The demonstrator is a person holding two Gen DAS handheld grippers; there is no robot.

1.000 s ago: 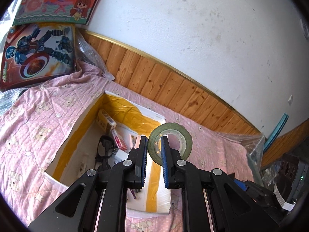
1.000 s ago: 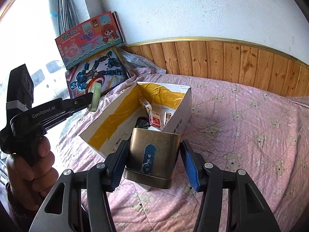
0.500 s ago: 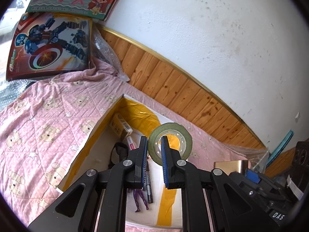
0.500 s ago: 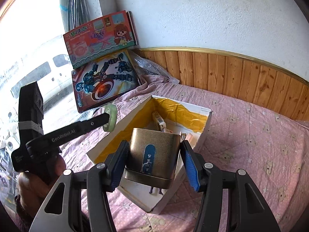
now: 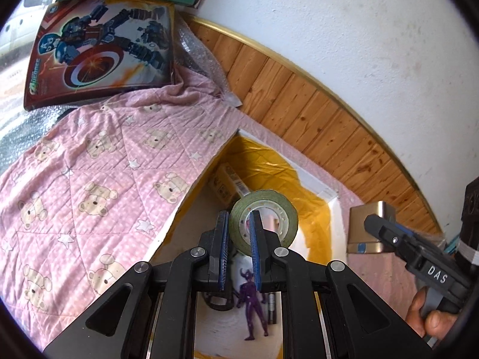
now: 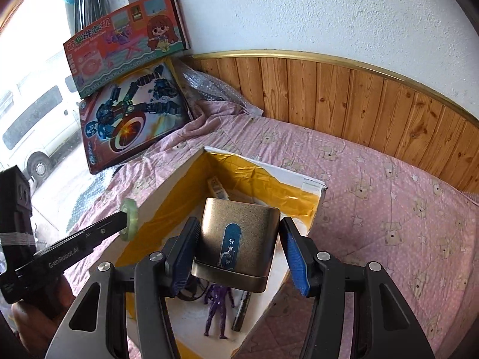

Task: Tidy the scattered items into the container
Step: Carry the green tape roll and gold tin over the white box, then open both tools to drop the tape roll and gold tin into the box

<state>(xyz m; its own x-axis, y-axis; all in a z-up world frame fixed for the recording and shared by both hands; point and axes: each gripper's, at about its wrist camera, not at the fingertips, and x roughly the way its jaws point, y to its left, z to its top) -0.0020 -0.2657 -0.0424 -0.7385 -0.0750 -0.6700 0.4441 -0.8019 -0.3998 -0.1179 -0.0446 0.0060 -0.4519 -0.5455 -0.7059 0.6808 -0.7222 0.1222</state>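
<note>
Two items are hanging in the air above an open cardboard box [image 6: 311,184] lined with yellow tape, which is sitting on a pink bear-print quilt [image 6: 389,197]. Near the box's left wall, the left gripper [image 5: 239,248] is clamping a green tape roll [image 5: 269,215] on edge, its blue pads pinching one side of the ring. Over the box's near right part, the right gripper [image 6: 239,257] is gripping a gold rectangular case [image 6: 239,239] with a blue label, its jaws spread wide around the case. Inside the box, a purple figurine [image 6: 218,308] and a dark marker [image 6: 242,308] are lying on the pale floor, with small packets [image 6: 218,188] leaning at the far end. Quilt is lying bare to the box's right and left. Beyond, two toy boxes [image 6: 131,113] are leaning at the far left, against a wood-panelled wall [image 6: 359,95].
</note>
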